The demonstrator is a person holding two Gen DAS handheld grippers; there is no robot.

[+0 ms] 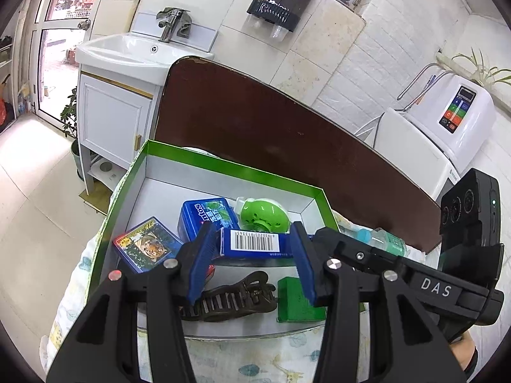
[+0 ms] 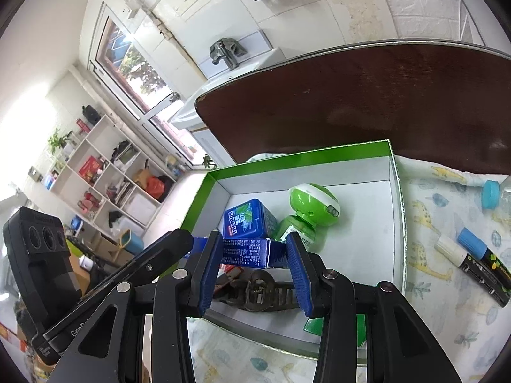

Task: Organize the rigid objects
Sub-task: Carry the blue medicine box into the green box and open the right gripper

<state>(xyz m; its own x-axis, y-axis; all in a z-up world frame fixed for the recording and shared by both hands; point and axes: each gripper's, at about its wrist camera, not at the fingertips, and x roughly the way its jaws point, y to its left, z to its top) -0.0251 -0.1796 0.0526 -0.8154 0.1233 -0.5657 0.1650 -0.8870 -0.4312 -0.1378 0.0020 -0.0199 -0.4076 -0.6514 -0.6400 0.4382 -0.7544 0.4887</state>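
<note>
Blue on blue: with left tongs point(image 1: 252, 227) and right tongs point(image 2: 254, 235) both apparently pinched narrowly on the carton point(image 1: 255, 243) above the green-rimmed box point(image 1: 223, 163), lower it level onto bare white floor beside the green diffuser point(image 1: 262, 213), freeing 1 pair first.

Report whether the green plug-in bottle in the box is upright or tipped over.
Tipped over: the green plug-in bottle lies on its side on the box floor, beside the blue mints tin.

Mint tin point(image 2: 247, 220) inside box point(image 2: 394, 191)
</note>
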